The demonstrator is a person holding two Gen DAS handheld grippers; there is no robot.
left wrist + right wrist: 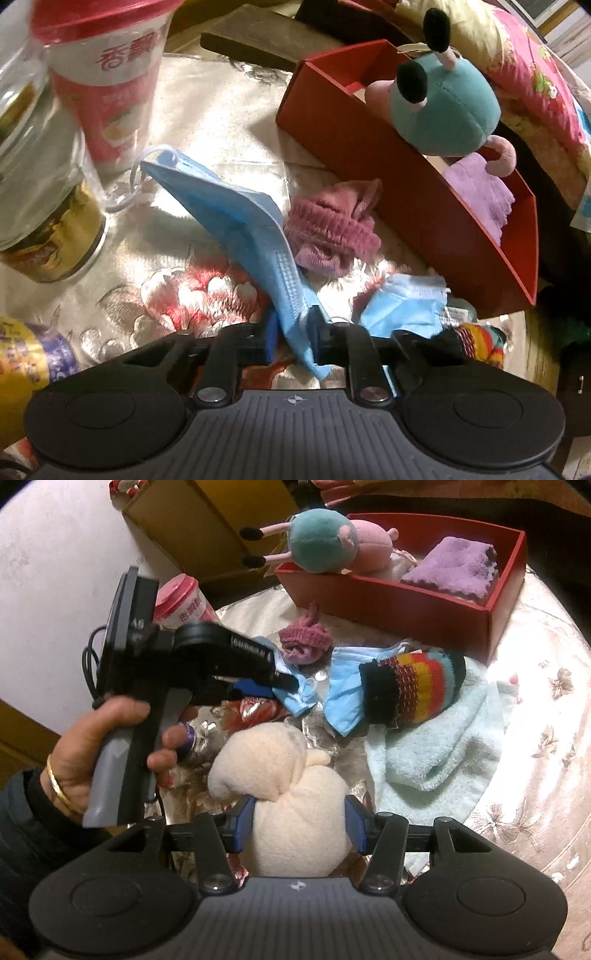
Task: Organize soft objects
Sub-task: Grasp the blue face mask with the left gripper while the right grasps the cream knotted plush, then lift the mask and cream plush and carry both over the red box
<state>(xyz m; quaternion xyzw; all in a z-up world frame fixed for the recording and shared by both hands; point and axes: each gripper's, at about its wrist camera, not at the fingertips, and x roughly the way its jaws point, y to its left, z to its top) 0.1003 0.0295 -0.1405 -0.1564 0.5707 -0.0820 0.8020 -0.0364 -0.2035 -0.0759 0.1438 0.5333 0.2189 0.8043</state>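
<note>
My left gripper (293, 332) is shut on a blue face mask (236, 218), which stretches up and away from it above the table; it also shows in the right wrist view (284, 681). My right gripper (301, 819) is shut on a cream plush toy (291, 794). A red box (369, 147) holds a teal and pink plush (443, 107) and a purple cloth (480, 192). A pink knitted sock (332, 229), a second blue mask (399, 310), a striped sock (413, 690) and a light blue towel (443, 753) lie on the table.
A pink cup (107, 74) and a glass jar (40, 177) stand at the left on the shiny flowered tablecloth (221, 110). A cardboard box (207, 528) stands behind the table. A flowered pillow (535, 74) lies beyond the red box.
</note>
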